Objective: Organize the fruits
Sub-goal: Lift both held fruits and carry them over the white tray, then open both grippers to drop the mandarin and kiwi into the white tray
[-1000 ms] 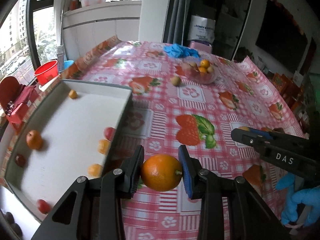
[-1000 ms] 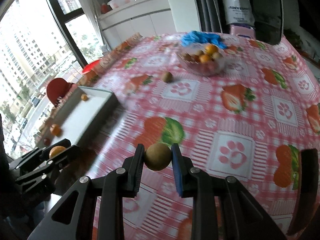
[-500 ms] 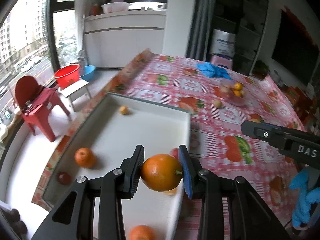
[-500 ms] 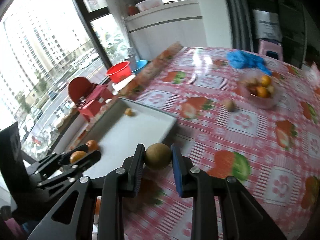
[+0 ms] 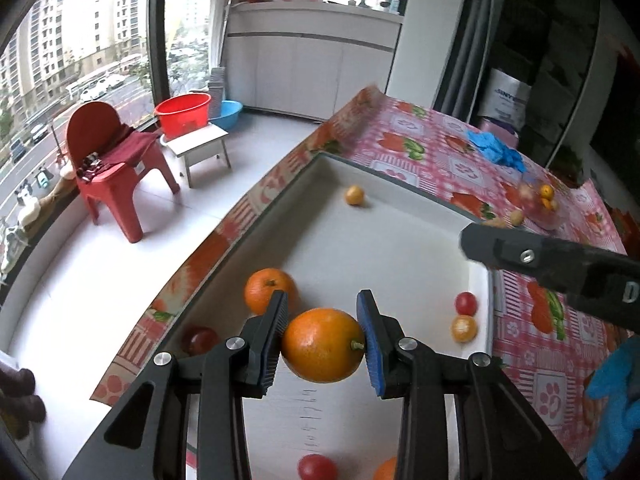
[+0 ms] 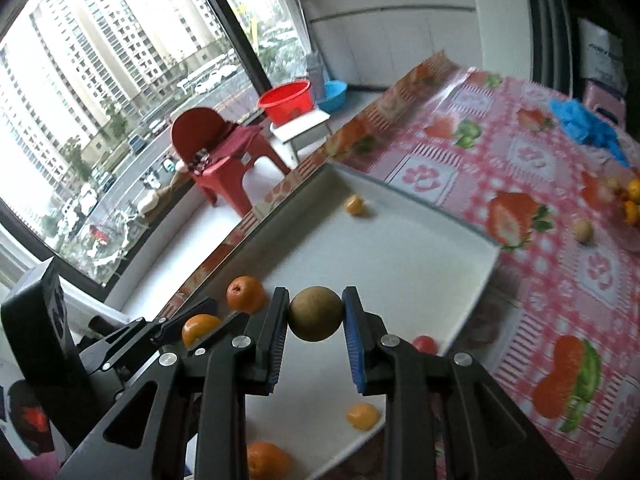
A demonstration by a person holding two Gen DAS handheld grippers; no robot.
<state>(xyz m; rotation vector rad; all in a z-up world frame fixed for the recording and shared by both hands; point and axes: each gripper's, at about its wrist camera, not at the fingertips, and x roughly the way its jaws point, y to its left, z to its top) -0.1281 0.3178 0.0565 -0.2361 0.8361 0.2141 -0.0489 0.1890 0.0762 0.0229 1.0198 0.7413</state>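
While held over the white tray (image 5: pixel 400 248), orange (image 5: pixel 322 345) clamped across its middle in left gripper (image 5: pixel 322 345); brown fruit (image 6: pixel 315 313) pinched in right gripper (image 6: pixel 315 313); probably firm, round, rolling easily once released.

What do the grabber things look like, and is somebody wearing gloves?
Both the left gripper and the right gripper are black plastic with silver screws, and their jaws have ribbed blue pads. White letters mark the right gripper's side. The person's hand wears a bright blue glove. No cables show.
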